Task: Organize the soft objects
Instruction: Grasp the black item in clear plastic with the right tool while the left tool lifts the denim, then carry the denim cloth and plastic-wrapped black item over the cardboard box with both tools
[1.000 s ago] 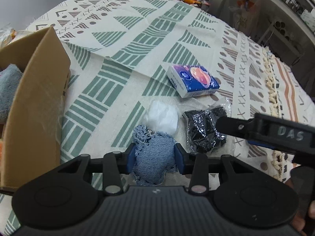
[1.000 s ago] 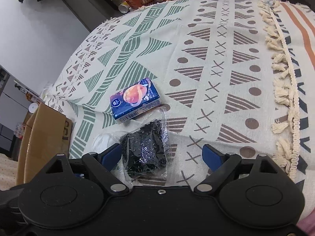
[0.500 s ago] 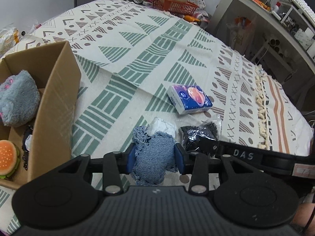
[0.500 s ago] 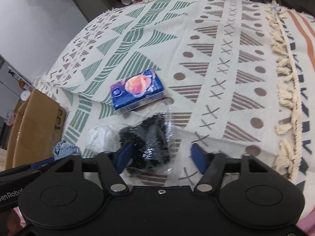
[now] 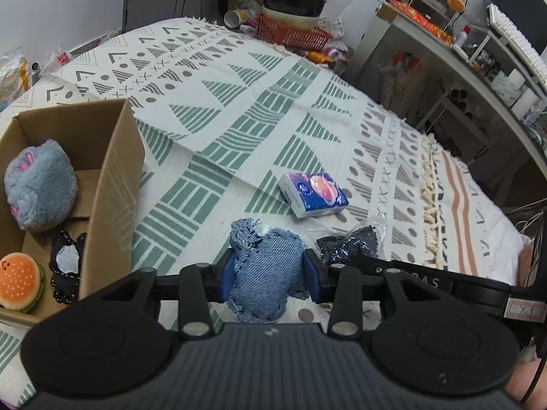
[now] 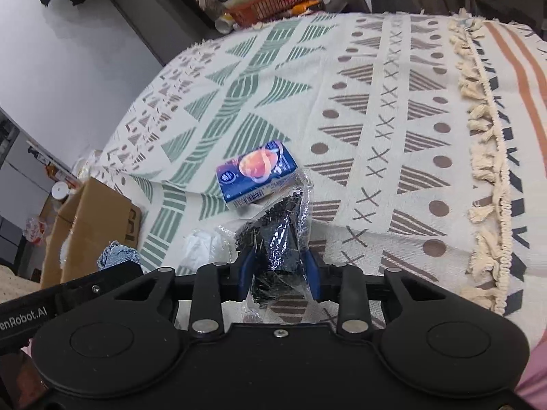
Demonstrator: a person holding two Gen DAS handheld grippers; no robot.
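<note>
Woven cloth, cream with green and brown triangles, dots and crosses, covers the whole bench under you, with a tasselled fringe running along its right side. At its far end stands an orange basket with stacked bowls on top.

To your left sits the open cardboard box. Inside it lies a grey fluffy plush with pink markings, resting against the back part of the box. Nearer to you in the same box sits a small burger toy, and just beside it, against the box's right wall, a black-and-white piece of soft fabric; what that is you cannot tell.

Out on the cloth, a blue tissue pack lies flat, just beyond the two items you are gripping. A white crumpled wad rests on the cloth between the box and the black bundle.

Your left gripper has its jaws clamped on the denim pouch, held upright just right of the box. Your right gripper has its jaws pressed together on the black bundle in clear plastic wrap, whose top leans toward the tissue pack.
</note>
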